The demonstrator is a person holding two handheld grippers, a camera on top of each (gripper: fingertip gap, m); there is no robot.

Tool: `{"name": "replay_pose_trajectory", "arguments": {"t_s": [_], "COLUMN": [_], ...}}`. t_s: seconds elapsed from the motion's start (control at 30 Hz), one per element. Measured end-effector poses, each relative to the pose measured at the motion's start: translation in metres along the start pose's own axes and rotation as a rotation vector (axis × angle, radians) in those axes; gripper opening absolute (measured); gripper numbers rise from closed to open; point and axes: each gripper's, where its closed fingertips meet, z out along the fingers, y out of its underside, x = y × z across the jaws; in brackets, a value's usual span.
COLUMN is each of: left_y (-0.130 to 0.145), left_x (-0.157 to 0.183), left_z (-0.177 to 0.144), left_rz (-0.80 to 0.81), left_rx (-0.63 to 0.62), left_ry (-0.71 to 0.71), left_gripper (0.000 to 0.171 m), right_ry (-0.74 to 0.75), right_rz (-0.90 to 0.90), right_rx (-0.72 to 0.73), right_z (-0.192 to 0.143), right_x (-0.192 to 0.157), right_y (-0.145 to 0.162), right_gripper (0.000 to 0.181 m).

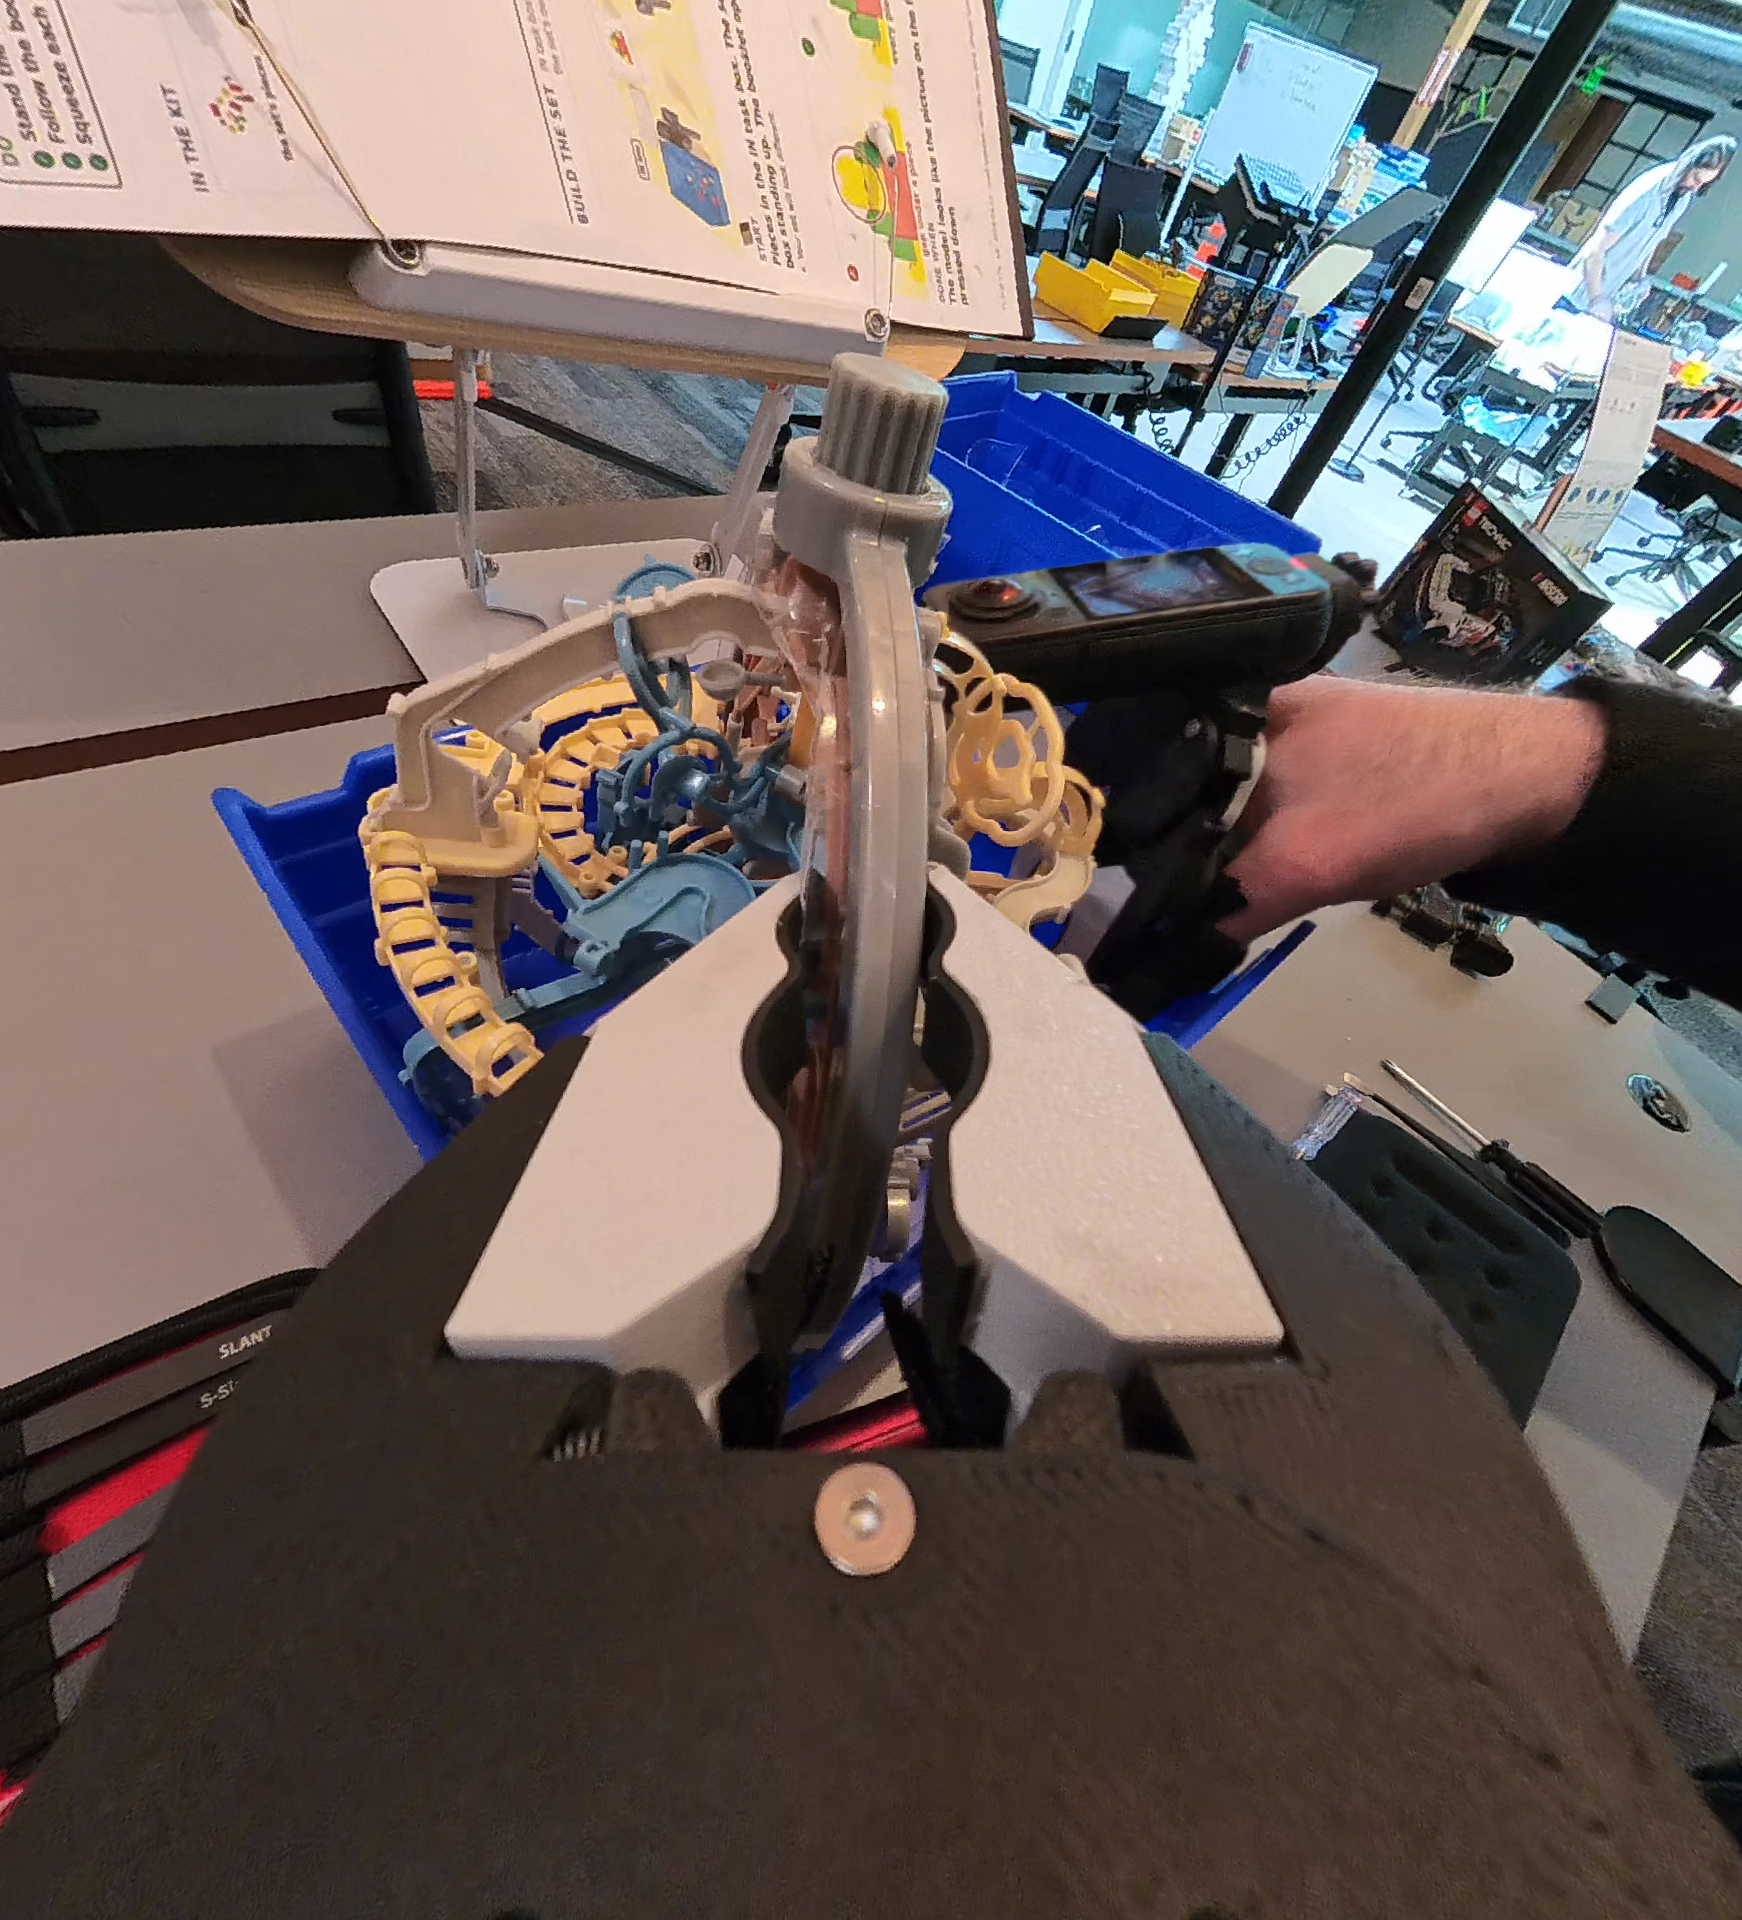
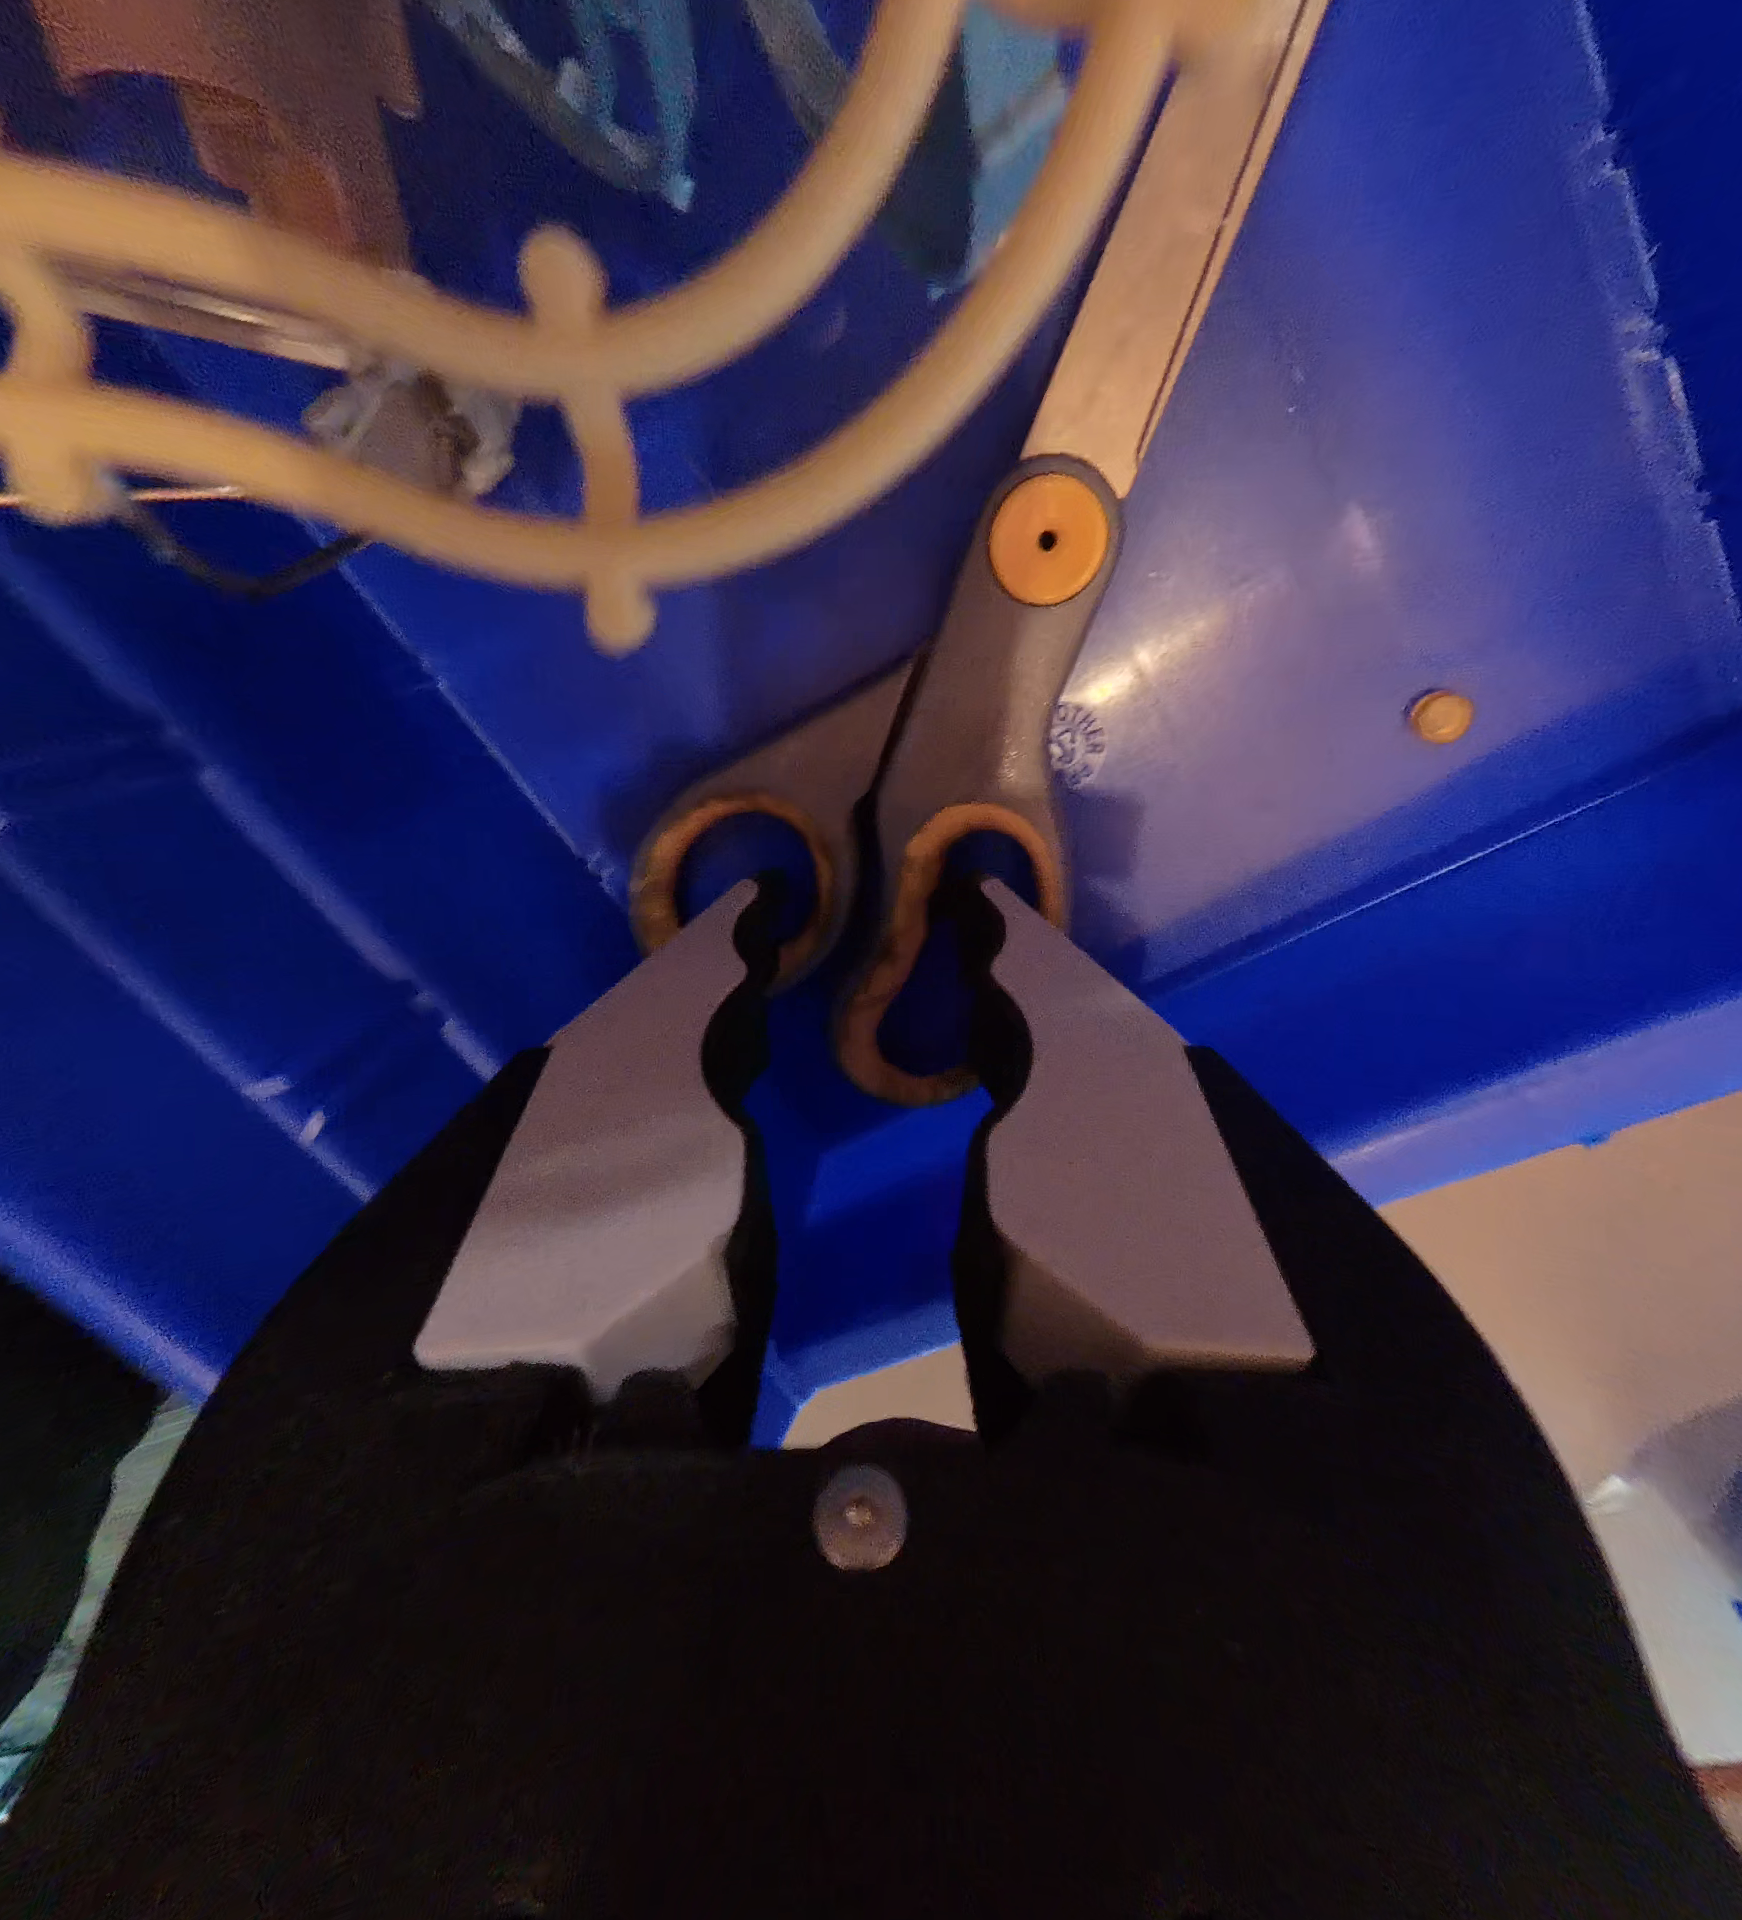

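My left gripper [image 1: 862, 883] is shut on the grey ring [image 1: 882, 727] of a ball-shaped maze toy [image 1: 638, 790] with yellow and blue tracks, held over a blue bin [image 1: 306, 862]. A grey knob [image 1: 882, 426] tops the ring. The right gripper's body [image 1: 1158, 831], held by a hand [image 1: 1386, 790], reaches into the bin behind the toy. In the right wrist view my right gripper [image 2: 867, 894] is open. Its fingertips [image 2: 1012, 935] rest in the handle loops of grey scissors with an orange pivot [image 2: 1002, 707] lying on the bin floor [image 2: 1366, 520]. The toy's cream track [image 2: 534, 332] hangs blurred above.
An instruction sheet on a stand [image 1: 534, 135] leans over the table. A second blue bin [image 1: 1054, 478] stands behind. Screwdrivers [image 1: 1449, 1132] lie at the right, a red and black case [image 1: 15, 1507] at the lower left. A small tan disc [image 2: 1440, 715] lies in the bin.
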Motion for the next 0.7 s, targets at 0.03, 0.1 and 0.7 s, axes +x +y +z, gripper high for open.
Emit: {"name": "replay_pose_trajectory", "arguments": {"t_s": [0.03,0.1,0.7], "left_y": [0.0,0.001,0.002], "left_x": [0.0,0.003,0.021], "left_z": [0.0,-0.001,0.0], "left_rz": [0.007,-0.012,0.077], "left_rx": [0.0,0.002,-0.04], "left_ry": [0.002,0.018,0.093], "left_gripper": [0.014,0.016,0.029], "right_ry": [0.025,0.043,-0.049], "right_rz": [-0.01,-0.037,0.007], "right_rx": [-0.012,0.006,0.083], "right_z": [0.002,0.003,-0.096], "right_x": [0.003,0.004,0.02], "right_y": [0.0,-0.004,0.028], "right_gripper": [0.026,0.024,0.021]}}
